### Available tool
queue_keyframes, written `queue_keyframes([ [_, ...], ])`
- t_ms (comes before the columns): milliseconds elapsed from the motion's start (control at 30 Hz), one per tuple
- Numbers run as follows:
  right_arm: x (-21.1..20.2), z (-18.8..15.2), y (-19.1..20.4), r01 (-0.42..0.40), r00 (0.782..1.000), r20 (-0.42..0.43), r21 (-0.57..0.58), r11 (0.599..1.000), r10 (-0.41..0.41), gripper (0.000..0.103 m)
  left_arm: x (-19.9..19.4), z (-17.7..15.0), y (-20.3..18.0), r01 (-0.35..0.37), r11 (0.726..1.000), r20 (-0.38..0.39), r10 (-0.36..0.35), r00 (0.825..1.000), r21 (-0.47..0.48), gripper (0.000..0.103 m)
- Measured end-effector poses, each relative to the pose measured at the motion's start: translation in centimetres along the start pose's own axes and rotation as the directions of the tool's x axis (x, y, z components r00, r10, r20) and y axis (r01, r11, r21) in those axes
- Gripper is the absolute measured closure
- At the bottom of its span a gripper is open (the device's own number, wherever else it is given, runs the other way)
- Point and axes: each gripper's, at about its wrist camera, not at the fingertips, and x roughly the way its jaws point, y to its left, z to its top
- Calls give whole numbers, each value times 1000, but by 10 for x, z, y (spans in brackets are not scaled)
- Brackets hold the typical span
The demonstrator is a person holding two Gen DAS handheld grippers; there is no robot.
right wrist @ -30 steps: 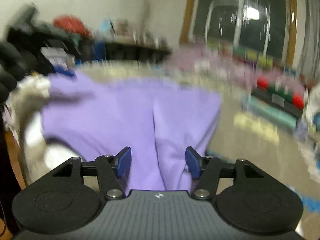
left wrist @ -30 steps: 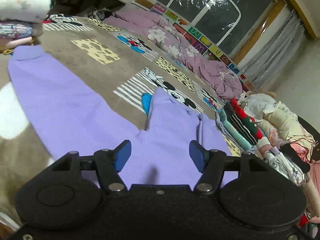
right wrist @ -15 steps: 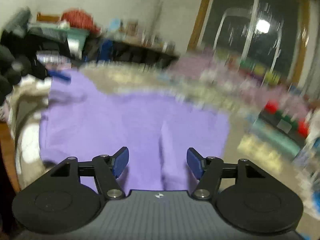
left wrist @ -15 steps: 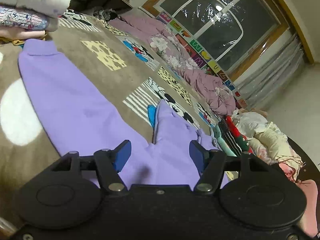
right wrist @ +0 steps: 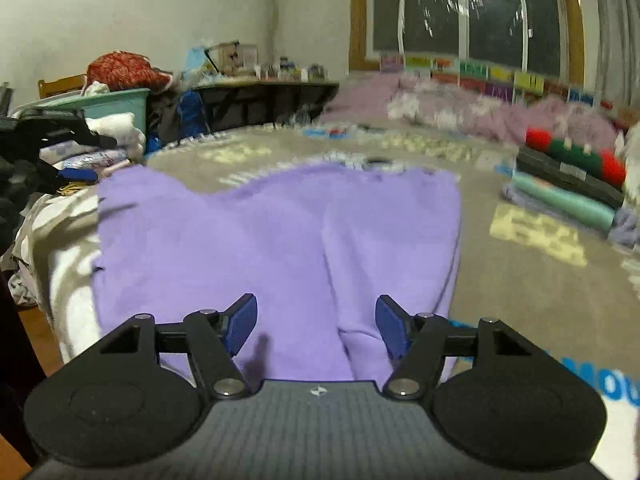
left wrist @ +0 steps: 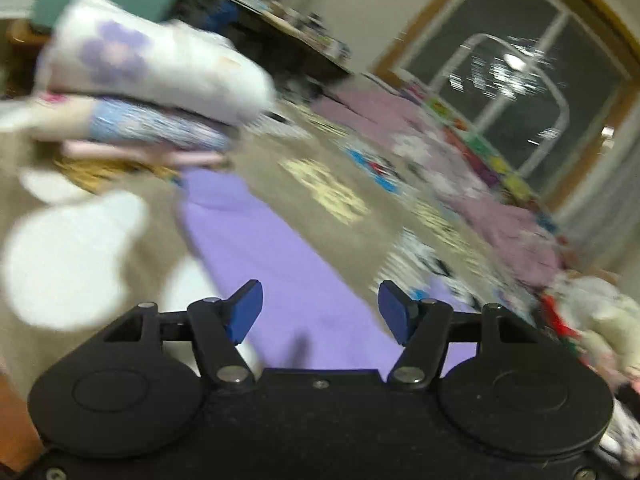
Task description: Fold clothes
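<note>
Purple pants (right wrist: 276,248) lie flat on a patterned brown blanket (right wrist: 512,292) on the bed. In the left wrist view one long purple leg (left wrist: 276,264) runs away toward the far left. My left gripper (left wrist: 320,312) is open and empty, just above that leg. My right gripper (right wrist: 316,326) is open and empty, just above the near part of the pants, over a seam between the two halves. The left wrist view is blurred by motion.
A stack of folded clothes (left wrist: 140,92) sits at the far left end of the leg. Folded garments (right wrist: 568,180) lie at the right. A rumpled pink quilt (right wrist: 460,108) lies below the window. A teal bin (right wrist: 104,108) and cluttered table stand at the back left.
The left gripper has swung left and tilted up, so the folded stack now fills its upper left. The right gripper has steadied over the pants. Both stay open.
</note>
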Motion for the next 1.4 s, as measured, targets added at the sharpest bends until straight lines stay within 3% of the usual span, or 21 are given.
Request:
queue_keyframes([
  [33, -4, 0, 6, -6, 1000, 10, -2, 1000, 6, 37, -1, 2, 6, -47, 999, 16, 47, 999, -12, 40],
  [167, -11, -2, 19, -42, 999, 21, 29, 999, 42, 37, 8, 3, 27, -122, 989, -6, 122, 993, -81, 40],
  [400, -22, -9, 14, -32, 999, 17, 77, 997, 31, 37, 48, 15, 50, -100, 977, -11, 99, 995, -190, 45],
  [500, -29, -11, 7, -13, 1000, 27, 104, 995, 10, 37, 60, 21, 57, -49, 972, -9, 49, 999, -231, 58],
  [533, -30, -12, 5, -6, 1000, 29, 113, 994, 2, 37, 63, 23, 57, -33, 972, -8, 32, 999, -233, 67],
  [600, -32, -15, 0, 5, 1000, 30, 132, 991, -9, 37, 71, 26, 58, -11, 972, -13, 8, 1000, -237, 70],
  [667, -33, -17, -5, 15, 999, 27, 150, 989, -20, 37, 73, 25, 54, -1, 971, -11, -2, 1000, -239, 93],
  [733, -33, -19, -9, 20, 999, 29, 166, 986, -25, 37, 74, 24, 51, 10, 970, -10, -13, 1000, -242, 95],
  [867, -34, -19, -15, 5, 999, 45, 202, 979, -14, 38, 54, 26, -3, 117, 991, 51, -114, 992, -63, 97],
  [967, -34, -20, -22, -18, 999, 52, 249, 968, 5, 38, 41, 15, -51, 207, 976, 72, -212, 975, 75, 97],
  [1167, -38, -21, -36, -60, 996, 84, 347, 936, 33, 41, 30, -25, -131, 310, 904, 37, -336, 941, 295, 97],
  [1400, -46, -24, -67, -166, 981, 176, 549, 819, 81, 41, 36, -89, -198, 394, 785, -95, -400, 912, 478, 97],
])
